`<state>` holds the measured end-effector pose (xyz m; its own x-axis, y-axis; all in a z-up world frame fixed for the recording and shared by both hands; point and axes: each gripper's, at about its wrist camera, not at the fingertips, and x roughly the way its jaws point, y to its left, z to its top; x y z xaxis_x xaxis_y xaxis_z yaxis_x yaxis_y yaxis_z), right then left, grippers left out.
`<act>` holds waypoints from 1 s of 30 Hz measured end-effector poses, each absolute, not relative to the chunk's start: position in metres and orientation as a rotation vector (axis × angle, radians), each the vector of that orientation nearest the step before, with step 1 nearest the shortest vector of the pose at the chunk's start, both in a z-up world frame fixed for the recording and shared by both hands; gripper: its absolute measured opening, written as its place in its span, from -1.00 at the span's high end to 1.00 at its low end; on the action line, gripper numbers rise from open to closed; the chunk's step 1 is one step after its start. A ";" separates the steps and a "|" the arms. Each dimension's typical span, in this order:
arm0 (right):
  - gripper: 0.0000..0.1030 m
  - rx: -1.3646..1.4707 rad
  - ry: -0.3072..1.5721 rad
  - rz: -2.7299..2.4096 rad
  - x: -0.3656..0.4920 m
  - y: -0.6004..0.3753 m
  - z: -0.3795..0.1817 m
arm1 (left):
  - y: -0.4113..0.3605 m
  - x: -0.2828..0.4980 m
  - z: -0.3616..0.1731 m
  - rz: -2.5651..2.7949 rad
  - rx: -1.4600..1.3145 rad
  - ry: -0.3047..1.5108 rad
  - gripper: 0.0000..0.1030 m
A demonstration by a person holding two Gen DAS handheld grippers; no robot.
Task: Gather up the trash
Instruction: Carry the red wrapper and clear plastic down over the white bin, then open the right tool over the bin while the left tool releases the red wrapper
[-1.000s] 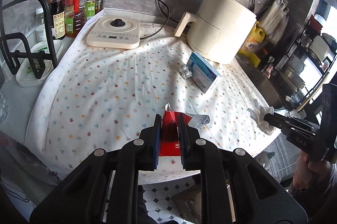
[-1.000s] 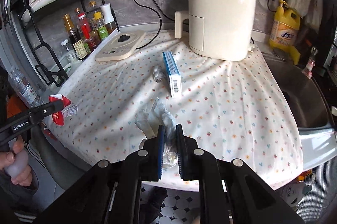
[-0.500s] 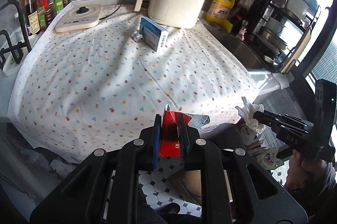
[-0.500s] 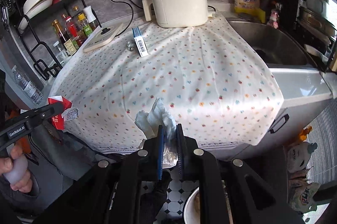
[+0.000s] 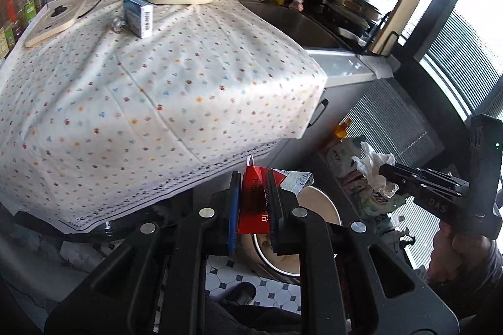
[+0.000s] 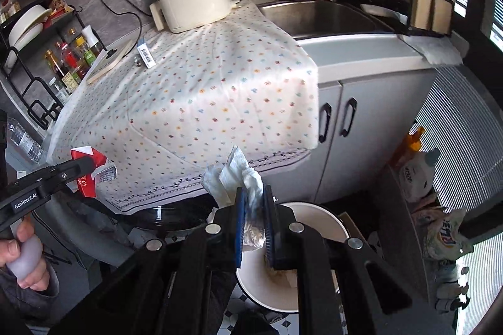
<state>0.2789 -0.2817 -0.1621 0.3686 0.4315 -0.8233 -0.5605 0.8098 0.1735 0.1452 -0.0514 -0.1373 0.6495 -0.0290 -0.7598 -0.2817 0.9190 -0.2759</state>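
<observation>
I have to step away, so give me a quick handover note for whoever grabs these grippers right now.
Left gripper: shut on the red wrapper.
Right gripper: shut on the crumpled tissue.
Both hang off the counter, above the white bin on the floor.
Done: both pieces lifted from the dotted cloth.
Left: drop both in the bin. The blue box and foil ball are on the cloth.

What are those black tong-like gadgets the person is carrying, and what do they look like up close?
Two handheld grippers, all matte black plastic. The left gripper and right gripper each have two flat fingers lined with ribbed blue pads, linked by black bars with round silver rivets. One carries white "GenRobot.AI" lettering, the other "DAS". The left one has a pale grip; a dark sleeve shows at the wrist.
</observation>
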 end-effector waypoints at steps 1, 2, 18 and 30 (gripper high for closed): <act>0.77 -0.139 1.020 0.622 0.278 -0.291 -0.165 | -0.059 0.149 -0.141 0.130 -0.388 0.868 0.69; 0.76 -0.131 1.032 0.607 0.278 -0.300 -0.169 | -0.066 0.152 -0.145 0.112 -0.385 0.878 0.69; -0.12 0.020 1.100 0.501 0.277 -0.366 -0.191 | -0.127 0.192 -0.167 -0.050 -0.306 0.959 0.69; -0.23 0.067 1.084 0.368 0.278 -0.416 -0.186 | -0.168 0.218 -0.187 -0.191 -0.282 1.041 0.62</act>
<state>0.2780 -0.4164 -0.1864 0.4137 0.3247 -0.8506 -0.2597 0.9375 0.2315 0.2176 -0.1682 -0.1866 0.4939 -0.2872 -0.8207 0.0223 0.9478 -0.3182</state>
